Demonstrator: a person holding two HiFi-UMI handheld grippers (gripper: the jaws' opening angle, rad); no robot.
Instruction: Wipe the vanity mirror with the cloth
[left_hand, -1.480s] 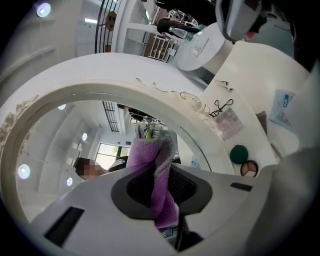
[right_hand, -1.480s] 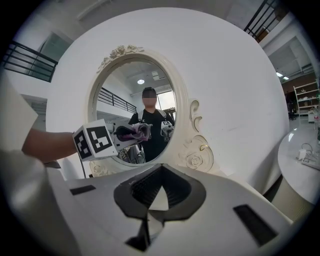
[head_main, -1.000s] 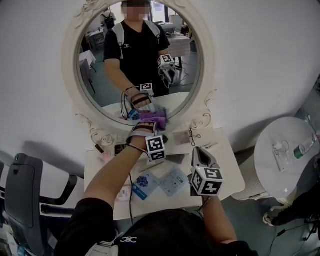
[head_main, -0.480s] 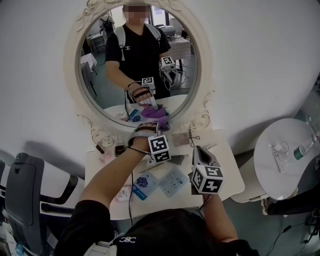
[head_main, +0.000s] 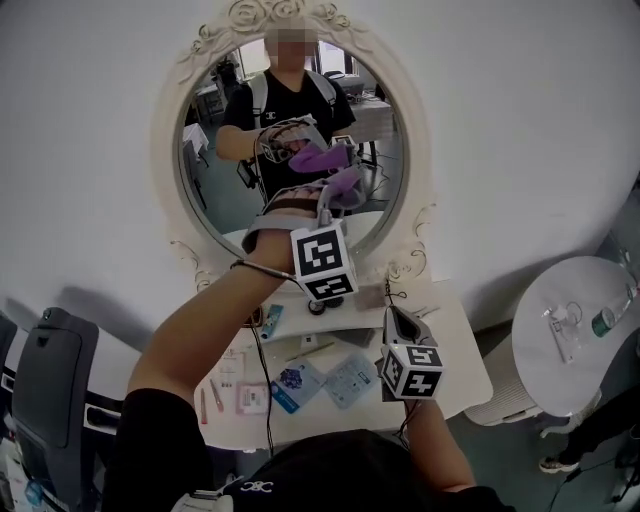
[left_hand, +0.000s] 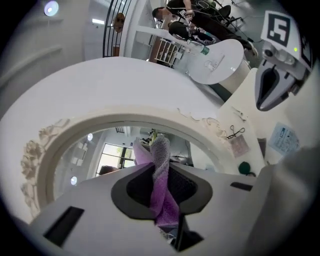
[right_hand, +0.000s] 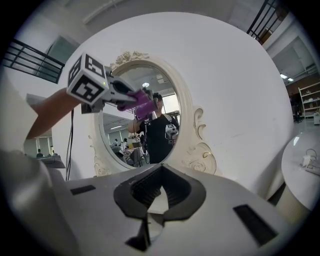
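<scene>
The left gripper (head_main: 337, 192) is up in the centre of the frame, its jaws clamped on the purple textured cloth (head_main: 347, 180), and the cloth is pressed against the glass of the oval vanity mirror with the ornate cream frame (head_main: 168, 150). The left gripper view shows the cloth (left_hand: 161, 182) pinched tight between the pads, its free end poking up in front of the mirror frame (left_hand: 42, 150). Lower right of centre, the right gripper (head_main: 393, 314) hangs over the white vanity table (head_main: 455, 345), apart from the mirror. Its own view shows the jaws (right_hand: 159, 197) closed together on nothing, facing the mirror (right_hand: 186, 115). Small blue and white packets (head_main: 300, 382) lie on the tabletop.
</scene>
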